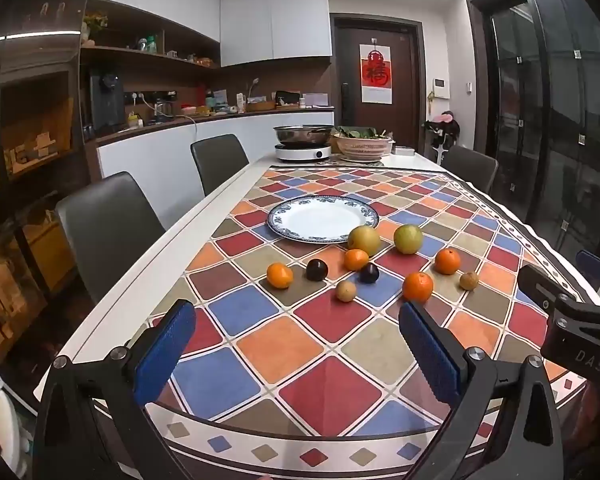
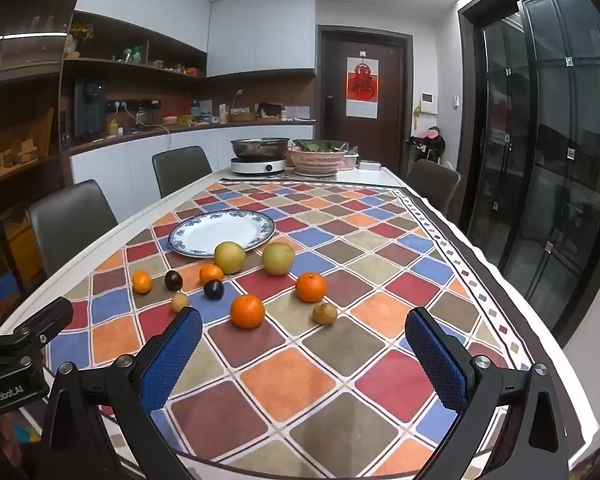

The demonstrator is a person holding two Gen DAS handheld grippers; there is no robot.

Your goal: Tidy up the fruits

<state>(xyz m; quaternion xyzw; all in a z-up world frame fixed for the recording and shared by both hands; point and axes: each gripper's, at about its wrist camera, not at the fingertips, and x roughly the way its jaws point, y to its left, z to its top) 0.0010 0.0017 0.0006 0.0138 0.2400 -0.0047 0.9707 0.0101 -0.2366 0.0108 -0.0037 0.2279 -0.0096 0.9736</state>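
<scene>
left gripper (image 1: pixel 296 344) and right gripper (image 2: pixel 304 352) both spread wide, empty, low over near edge of desk (image 2: pixel 100 224); bases cut off by frame. round white blue-rimmed china plate (image 1: pixel 320 218) bare, mid-desk. fruits loose on checked cloth just nearer: two yellow-green pears (image 1: pixel 364 240), four oranges (image 1: pixel 418 287), two dark plums (image 1: pixel 316 269), two small brown fruits (image 1: pixel 346 291), kind unclear.

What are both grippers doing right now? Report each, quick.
Left gripper: open, holding nothing, above the tablecloth short of the fruit.
Right gripper: open, holding nothing, also short of the fruit.
</scene>
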